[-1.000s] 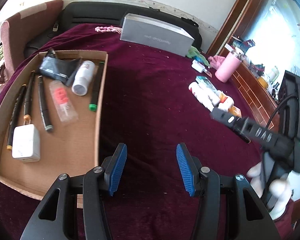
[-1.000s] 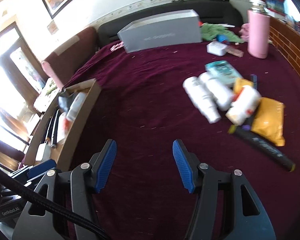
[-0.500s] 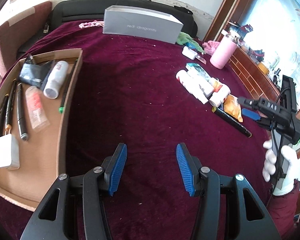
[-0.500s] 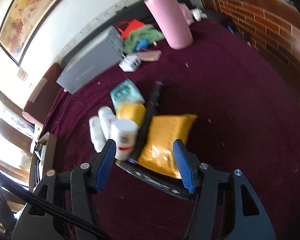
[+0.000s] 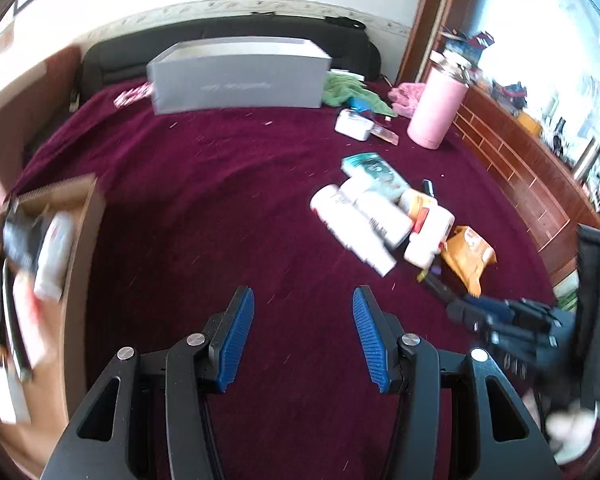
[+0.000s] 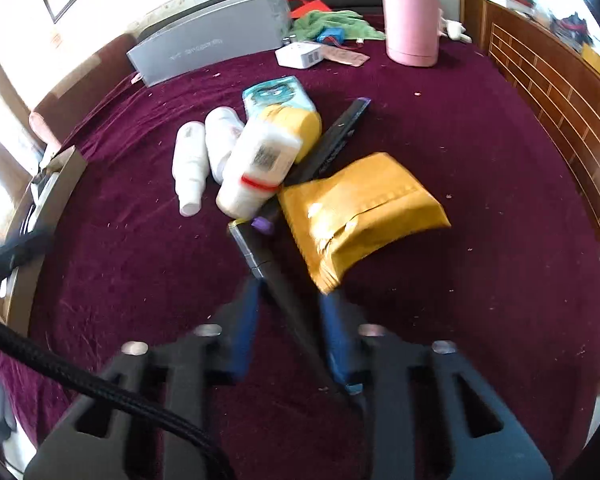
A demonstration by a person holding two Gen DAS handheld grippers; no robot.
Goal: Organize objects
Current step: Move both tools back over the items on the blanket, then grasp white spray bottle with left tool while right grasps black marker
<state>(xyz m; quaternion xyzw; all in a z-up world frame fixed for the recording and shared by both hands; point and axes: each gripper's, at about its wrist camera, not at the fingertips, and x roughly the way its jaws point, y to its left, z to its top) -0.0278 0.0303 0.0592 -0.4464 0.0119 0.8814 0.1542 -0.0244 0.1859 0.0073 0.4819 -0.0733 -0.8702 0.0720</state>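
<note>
Left wrist view takes in the whole maroon-covered worktop (image 5: 220, 200). A long grey box (image 5: 240, 76) lies at 12 o'clock. A cardboard tray (image 5: 84, 240) at 9 o'clock holds blurred pens and a white bottle. A pink tumbler (image 5: 436, 112) stands at 2 o'clock. The left tool (image 5: 303, 294) hangs over bare cloth at 6 o'clock, its blue pads moderately apart with nothing between them. Only this view shows the tray's inside. It also shows the right tool from outside, dark and blurred at 4 o'clock, just beyond the pile of loose items.

The right wrist view shows only the tray's near corner, at 9 o'clock, but it gives the pile in detail. A yellow packet (image 6: 360, 208) lies at the centre-right. A white bottle with a red band (image 6: 260, 160) lies just left of it, against two slimmer white bottles. A teal packet (image 6: 276, 96) lies behind them towards 12 o'clock. A dark marker (image 6: 332, 136) runs partly under the bottle and packet. A small white charger (image 6: 300, 54) sits near the tumbler.

Only here is the grip visible. The right tool (image 6: 288, 292) at 6 o'clock has just been closing and is now narrow. A black marker (image 6: 268, 264) crosses slantwise between its blurred pads, which meet it on both sides. The marker's far end lies beside the red-banded bottle.
</note>
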